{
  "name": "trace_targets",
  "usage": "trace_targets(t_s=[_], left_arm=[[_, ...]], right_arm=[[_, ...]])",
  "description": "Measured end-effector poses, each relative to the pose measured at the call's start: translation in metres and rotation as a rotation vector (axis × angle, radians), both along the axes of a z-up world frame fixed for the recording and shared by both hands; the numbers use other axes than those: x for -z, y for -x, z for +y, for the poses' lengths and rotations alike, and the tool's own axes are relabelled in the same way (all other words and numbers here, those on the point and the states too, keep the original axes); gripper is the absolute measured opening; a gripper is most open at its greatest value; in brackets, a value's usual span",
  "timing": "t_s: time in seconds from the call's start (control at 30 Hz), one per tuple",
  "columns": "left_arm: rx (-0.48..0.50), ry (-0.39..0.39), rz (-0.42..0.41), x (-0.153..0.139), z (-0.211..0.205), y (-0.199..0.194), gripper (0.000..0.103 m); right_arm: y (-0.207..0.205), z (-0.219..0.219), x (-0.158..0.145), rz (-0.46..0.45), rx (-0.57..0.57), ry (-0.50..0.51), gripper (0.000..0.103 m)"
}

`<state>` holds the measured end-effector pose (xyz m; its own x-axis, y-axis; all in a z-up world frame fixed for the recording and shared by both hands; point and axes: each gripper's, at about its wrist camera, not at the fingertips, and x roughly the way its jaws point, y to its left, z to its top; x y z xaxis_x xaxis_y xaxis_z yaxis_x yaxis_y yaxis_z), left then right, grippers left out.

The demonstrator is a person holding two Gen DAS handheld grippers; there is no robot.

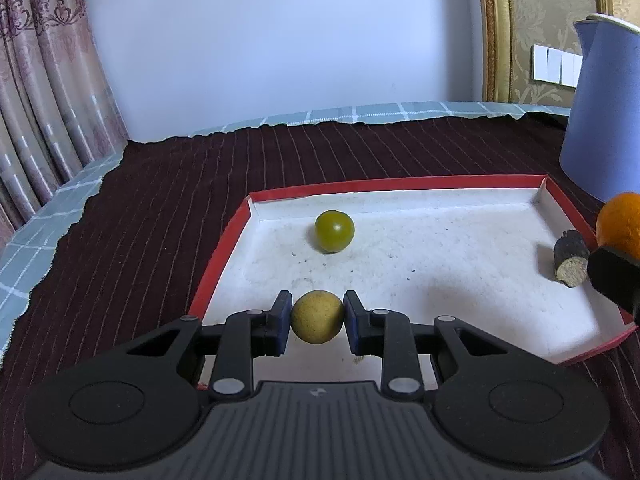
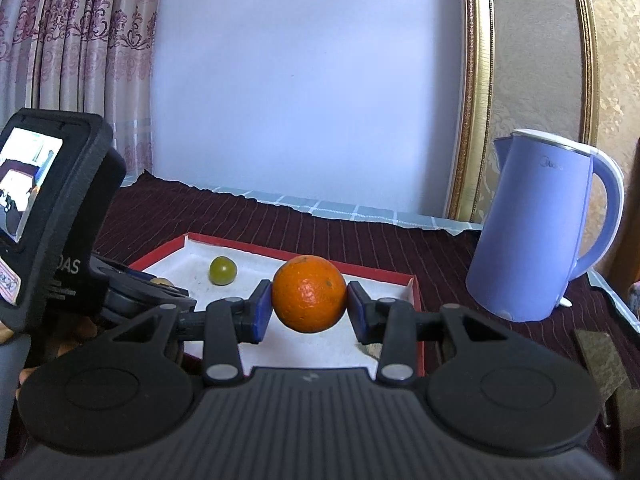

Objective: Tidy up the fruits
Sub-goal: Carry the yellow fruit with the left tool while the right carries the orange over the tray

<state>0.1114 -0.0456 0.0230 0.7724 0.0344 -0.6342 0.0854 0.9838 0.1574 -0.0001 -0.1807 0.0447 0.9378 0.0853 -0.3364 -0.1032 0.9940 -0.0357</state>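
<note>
Fruits are sitting in and over a shallow red-rimmed tray (image 1: 224, 252) with a white floor, on the dark striped cloth (image 1: 160, 208) covering my worktop. Looking along my left gripper (image 1: 317, 317), I am pinching a small yellow speckled fruit (image 1: 317, 317) between both blue pads, jaws narrowed to its width, over the tray's near left part. It is round, so no long axis shows. A green round fruit (image 1: 334, 231) is lying farther in, toward the tray's back left, well apart from the yellow one. A short dark stub (image 1: 571, 258) with a pale cut end facing me is lying at the right wall, its length running front to back. At the right edge my other gripper's tip is showing with the orange (image 1: 622, 220).

Looking along my right gripper (image 2: 309, 307), I am clamping the orange (image 2: 309, 294) between the pads, jaws about half open, above the tray's (image 2: 414, 292) right part. The green round fruit (image 2: 223, 270) is resting behind and to the left. A blue kettle (image 2: 532, 232) is standing upright on the cloth just right of the tray, handle pointing right.
</note>
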Motion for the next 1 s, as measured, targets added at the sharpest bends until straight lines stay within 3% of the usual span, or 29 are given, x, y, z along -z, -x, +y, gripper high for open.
trace_targets(t_s=[0.63,1.0], left_arm=[[-0.010,-0.038,0.000,-0.001,-0.013,-0.030,0.027],[-0.013,-0.038,0.042,0.006,-0.021,-0.054,0.027]], right_arm=[[-0.036,-0.012,-0.001,0.007,0.018,-0.031,0.037],[-0.065,-0.027,0.004,0.041,0.040,-0.062,0.037]])
